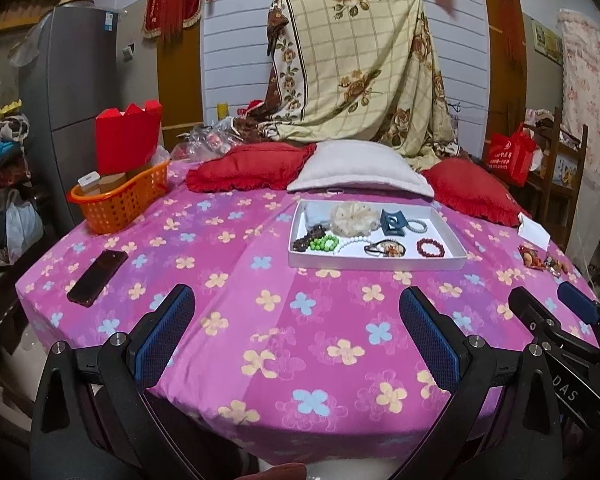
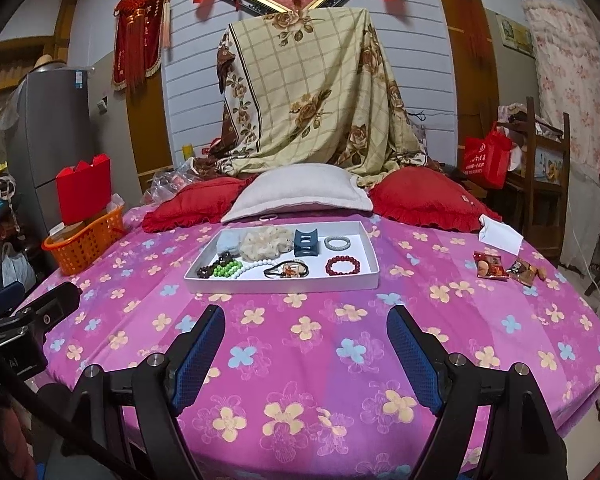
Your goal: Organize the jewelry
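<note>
A white tray lies on the pink flowered cloth. In it are a beige scrunchie, a blue hair claw, a pale bangle, a red bead bracelet, green beads, dark beads, white beads and a black hair tie with a charm. A small pink ring lies on the cloth behind the tray. My left gripper is open and empty, well in front of the tray. My right gripper is open and empty, just in front of the tray.
An orange basket with a red box stands at the back left. A dark phone lies at the left. Red and grey cushions lie behind the tray. Snack packets and a white paper lie at the right.
</note>
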### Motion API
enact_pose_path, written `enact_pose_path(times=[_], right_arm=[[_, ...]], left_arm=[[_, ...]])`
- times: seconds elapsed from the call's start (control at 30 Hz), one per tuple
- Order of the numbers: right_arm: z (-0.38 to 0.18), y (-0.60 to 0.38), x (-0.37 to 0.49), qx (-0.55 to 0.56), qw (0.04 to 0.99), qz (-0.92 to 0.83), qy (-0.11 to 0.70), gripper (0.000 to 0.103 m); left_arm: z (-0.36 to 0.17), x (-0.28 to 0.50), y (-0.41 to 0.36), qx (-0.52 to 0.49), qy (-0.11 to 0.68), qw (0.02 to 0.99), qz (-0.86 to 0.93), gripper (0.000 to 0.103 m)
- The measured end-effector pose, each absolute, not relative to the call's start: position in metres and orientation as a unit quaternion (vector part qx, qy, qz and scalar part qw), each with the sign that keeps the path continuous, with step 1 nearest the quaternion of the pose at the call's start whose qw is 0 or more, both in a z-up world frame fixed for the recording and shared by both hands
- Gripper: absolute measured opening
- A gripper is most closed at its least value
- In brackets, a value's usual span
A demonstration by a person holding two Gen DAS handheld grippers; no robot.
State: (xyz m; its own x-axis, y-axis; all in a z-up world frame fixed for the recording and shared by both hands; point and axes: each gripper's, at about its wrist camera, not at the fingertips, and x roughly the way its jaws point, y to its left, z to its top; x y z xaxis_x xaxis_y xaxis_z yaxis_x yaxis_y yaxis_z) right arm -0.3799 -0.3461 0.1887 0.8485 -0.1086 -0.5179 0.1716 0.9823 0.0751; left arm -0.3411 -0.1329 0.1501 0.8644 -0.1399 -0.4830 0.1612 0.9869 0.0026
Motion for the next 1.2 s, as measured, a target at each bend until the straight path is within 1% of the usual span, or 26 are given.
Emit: enact_pose_path(times=[0.7, 0.97, 1.2], right_arm=[[0.177, -0.34, -0.373, 0.051, 0.954, -0.07, 0.287, 0.083], [0.174, -0.342, -0.371, 0.056, 0.953, -0.072, 0.289, 0.085], [0.168, -0.346, -0.368, 0.063, 0.949, -0.073, 0.3, 0.086]], left_arm=[[0.138, -0.333, -0.135, 0.023, 0.277, 0.957, -0.087, 0.102], [0.132, -0.328, -0.136, 0.017, 0.297, 0.95, -0.095, 0.102], [0.129, -0.326, -0.137, 0.024, 0.299, 0.949, -0.093, 0.102]])
